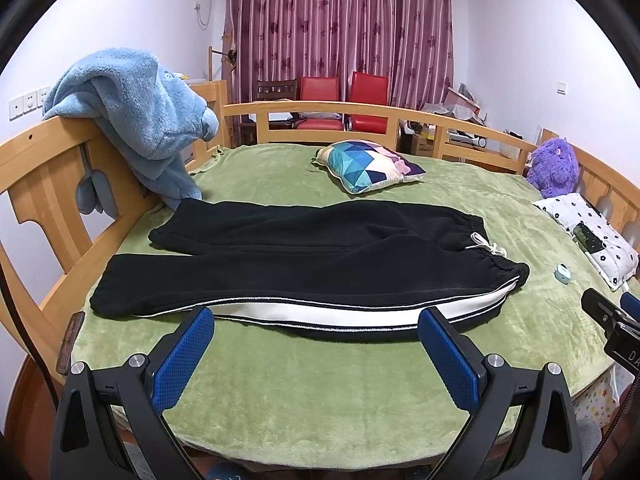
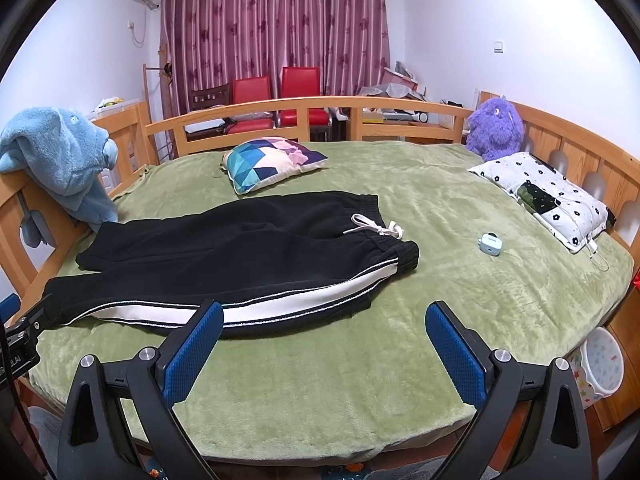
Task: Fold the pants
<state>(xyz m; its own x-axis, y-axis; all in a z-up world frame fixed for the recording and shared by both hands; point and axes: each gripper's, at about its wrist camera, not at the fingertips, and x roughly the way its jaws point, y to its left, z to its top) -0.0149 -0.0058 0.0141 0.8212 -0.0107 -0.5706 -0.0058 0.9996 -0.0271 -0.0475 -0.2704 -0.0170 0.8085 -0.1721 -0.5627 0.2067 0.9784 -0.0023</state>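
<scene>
Bed (image 1: pixel 280 392) covered in green plush blanket, wooden rail around three sides. Pants (image 1: pixel 304 268) spread flat across the bed's near half, unfolded, legs side by side and slightly splayed at the cuffs. Long axis running crosswise to both grippers: cuffs (image 1: pixel 116 300) to the left, waistband (image 2: pixel 384 224) with white drawstring (image 2: pixel 376 229) to the right. White side stripe (image 1: pixel 340 314) along the near edge, facing the grippers. Left gripper (image 1: pixel 316 326) spread wide, nothing held, poised over the near leg's stripe about mid-length, fingertips just short of the fabric. Right gripper (image 2: pixel 324 322) likewise released and empty, aimed at the waist end of the same near edge, its left finger over the stripe, its right finger over bare blanket. Judged nearer by end: left to the cuffs, right to the waistband. Folding not yet begun; probable first step a lengthwise fold, near leg carried away onto the far leg, each gripper pinching the near edge. Small pale blue case (image 2: pixel 490 243) lying on the blanket well apart from the waistband, to the right.
</scene>
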